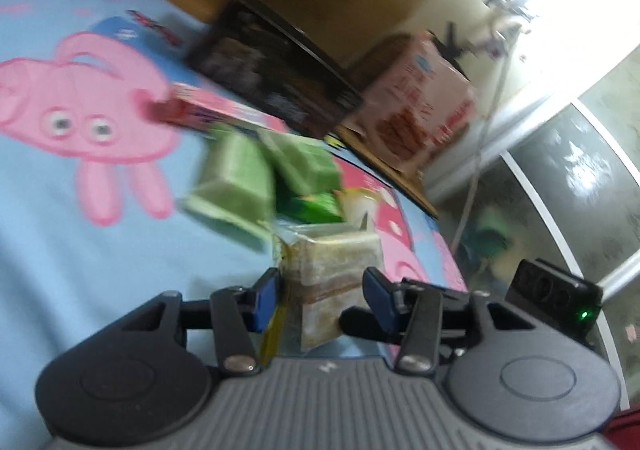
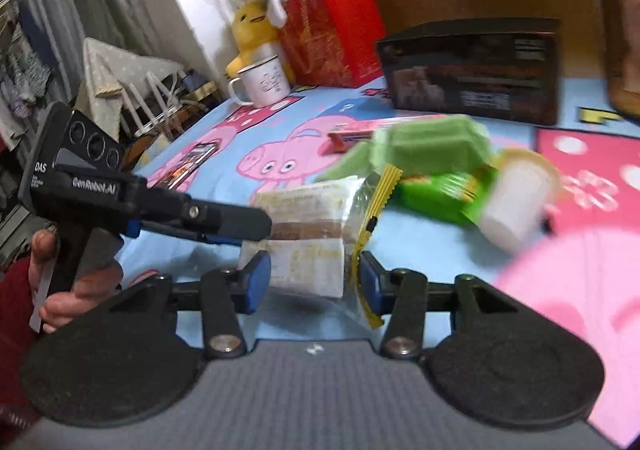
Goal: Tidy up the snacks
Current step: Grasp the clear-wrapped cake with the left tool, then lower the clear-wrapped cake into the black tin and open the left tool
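Left wrist view: the left gripper (image 1: 320,300) had a clear-wrapped sandwich (image 1: 336,282) between its blue pads; whether both pads pressed it could not be told. Right wrist view: the right gripper (image 2: 314,282) straddled the same sandwich (image 2: 304,234), its left pad beside the bread, its right pad at the yellow-edged wrapper, grip also uncertain. The left gripper (image 2: 256,224) entered from the left, held by a hand (image 2: 60,290). Just beyond lay blurred green packets (image 2: 436,154) and a white cup (image 2: 516,206). Farther off stood a black box (image 2: 472,74), a mug (image 2: 264,84) and a red box (image 2: 336,26).
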`<state>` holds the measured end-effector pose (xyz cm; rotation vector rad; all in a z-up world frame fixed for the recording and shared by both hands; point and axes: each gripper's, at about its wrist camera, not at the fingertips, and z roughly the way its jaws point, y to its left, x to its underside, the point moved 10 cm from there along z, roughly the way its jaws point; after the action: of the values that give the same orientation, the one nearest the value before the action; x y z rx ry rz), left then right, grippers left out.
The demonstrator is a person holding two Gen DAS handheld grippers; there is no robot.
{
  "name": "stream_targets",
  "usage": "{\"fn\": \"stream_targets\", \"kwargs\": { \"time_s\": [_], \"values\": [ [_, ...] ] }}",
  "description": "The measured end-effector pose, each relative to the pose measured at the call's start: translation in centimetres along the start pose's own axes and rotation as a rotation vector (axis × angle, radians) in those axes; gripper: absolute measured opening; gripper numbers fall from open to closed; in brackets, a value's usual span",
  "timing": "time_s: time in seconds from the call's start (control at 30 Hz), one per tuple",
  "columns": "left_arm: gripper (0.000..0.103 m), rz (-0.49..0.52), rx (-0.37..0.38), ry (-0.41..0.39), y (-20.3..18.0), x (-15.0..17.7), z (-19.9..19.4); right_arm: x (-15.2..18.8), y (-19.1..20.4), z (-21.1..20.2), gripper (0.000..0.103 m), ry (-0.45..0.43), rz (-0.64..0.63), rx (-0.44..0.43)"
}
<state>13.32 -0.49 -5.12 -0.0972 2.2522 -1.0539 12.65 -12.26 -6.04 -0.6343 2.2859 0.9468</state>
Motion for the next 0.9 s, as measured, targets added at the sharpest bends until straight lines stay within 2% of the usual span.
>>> {"fn": "stream_targets", "kwargs": {
  "time_s": [0.1, 0.2, 0.3, 0.37, 0.53, 0.7, 0.8, 0.9],
  "values": [
    [0.045, 0.049, 0.012, 0.041, -1.4, -0.1, 2.2, 0.6, -1.8, -1.7, 0.05, -0.032, 0.082, 0.034],
    [0.045, 0.076, -0.023, 0.084, -1.3, 0.0, 4.7, 1.1, -3.3, -2.6, 0.05, -0.056, 0.151, 0.051],
    [0.045, 0.073, -0.013, 0.091, -1.9, -0.5, 5.1, 0.6, -3.5, -3.0, 0.049, -0.062, 0.159, 0.06],
    [0.045, 0.109, -0.005, 0.055, -2.8, -2.2, 4.2, -0.5, -3.2, -3.3, 0.049, -0.077, 0.135, 0.046],
    [0.047, 0.165, -0.024, -0.06, -4.9, -8.8, 3.2, -7.1, -3.3, -3.0, 0.047, -0.18, 0.036, 0.026],
    [0.05, 0.176, -0.099, -0.166, -5.1, -18.0, 5.4, -16.2, -6.3, -0.9, 0.047, -0.287, 0.015, 0.04],
    [0.05, 0.156, -0.145, -0.201, -4.1, -21.8, 7.6, -19.9, -8.7, 1.4, 0.047, -0.281, 0.052, 0.054],
    [0.051, 0.148, -0.208, -0.209, -2.3, -23.4, 9.7, -21.1, -10.6, 3.8, 0.05, -0.251, 0.055, 0.089]
  ]
}}
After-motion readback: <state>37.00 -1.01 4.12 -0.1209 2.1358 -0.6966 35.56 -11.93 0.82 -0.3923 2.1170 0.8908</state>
